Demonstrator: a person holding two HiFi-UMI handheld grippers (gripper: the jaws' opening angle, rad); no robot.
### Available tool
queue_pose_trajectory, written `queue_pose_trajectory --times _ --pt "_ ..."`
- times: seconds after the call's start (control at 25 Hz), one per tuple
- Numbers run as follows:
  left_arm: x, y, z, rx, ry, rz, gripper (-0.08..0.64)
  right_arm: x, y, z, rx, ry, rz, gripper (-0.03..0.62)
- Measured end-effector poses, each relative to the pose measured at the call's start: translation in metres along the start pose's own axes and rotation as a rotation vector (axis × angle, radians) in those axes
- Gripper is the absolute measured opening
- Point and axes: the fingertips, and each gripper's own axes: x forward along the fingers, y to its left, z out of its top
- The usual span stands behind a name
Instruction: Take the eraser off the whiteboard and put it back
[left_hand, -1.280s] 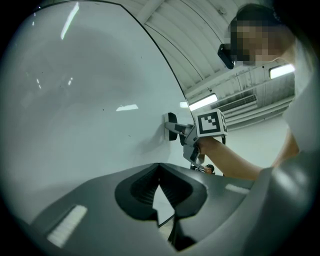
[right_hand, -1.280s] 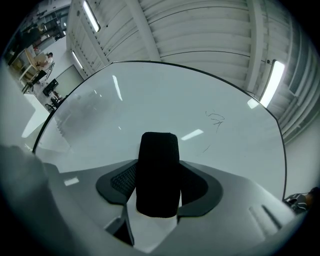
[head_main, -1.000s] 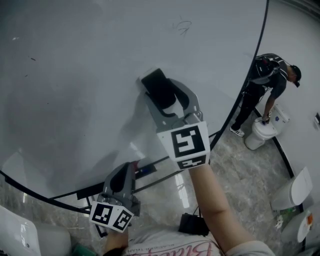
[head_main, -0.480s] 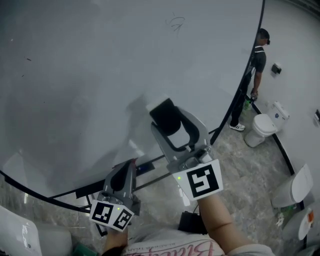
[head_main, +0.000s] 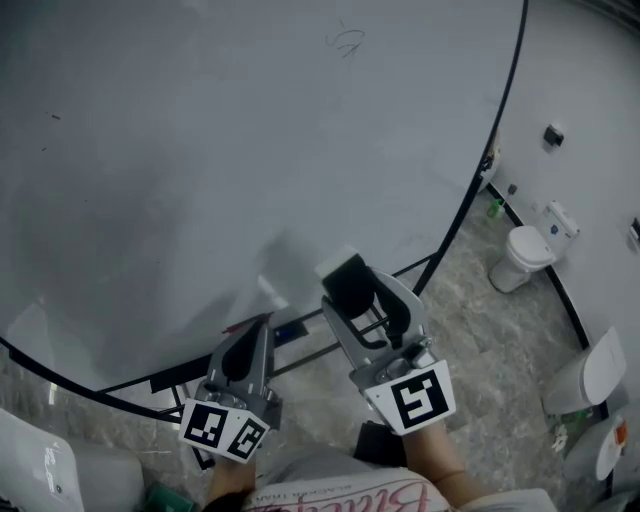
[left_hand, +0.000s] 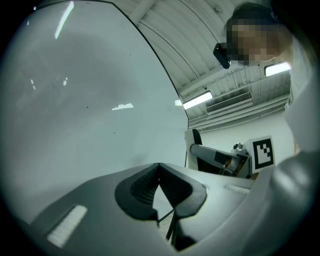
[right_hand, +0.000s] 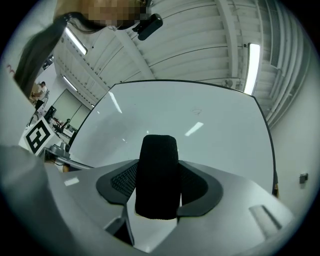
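The black eraser (head_main: 347, 281) with a white backing is clamped between the jaws of my right gripper (head_main: 352, 292), in front of the lower part of the whiteboard (head_main: 200, 150). Its shadow falls on the board just to the left. In the right gripper view the eraser (right_hand: 158, 175) stands upright between both pads of that gripper (right_hand: 159, 186), with the whiteboard (right_hand: 180, 115) beyond it. My left gripper (head_main: 250, 335) hangs lower left, shut and holding nothing. In the left gripper view its tips (left_hand: 159, 167) meet, and the eraser (left_hand: 194, 145) shows at the right.
A small scribble (head_main: 347, 40) marks the top of the board. The board's black frame and stand bars (head_main: 330, 345) run below both grippers. A white toilet (head_main: 525, 255) and other white fixtures (head_main: 590, 375) stand on the tiled floor at the right. A dark object (head_main: 375, 442) lies near my feet.
My right gripper has come down and back toward me with the eraser in it, and has rolled. The left gripper has stayed put. The person at the right is gone from view.
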Motion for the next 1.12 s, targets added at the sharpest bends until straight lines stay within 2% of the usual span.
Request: queue_pose_trajectory --times 0.36,0.52,1.12 --pt "-0.003 0.004 0.006 0.003 -0.021 0.009 0.000 -0.012 0.018 -0.023 0.046 0.025 0.010 0.241" --pt "-0.001 0.002 0.004 0.008 0.000 -0.017 0.000 -0.011 0.021 -0.030 0.060 0.046 0.013 0.242" --pt "-0.006 0.004 0.008 0.004 -0.004 -0.025 0.000 -0.011 0.031 -0.030 0.060 0.063 0.009 0.242"
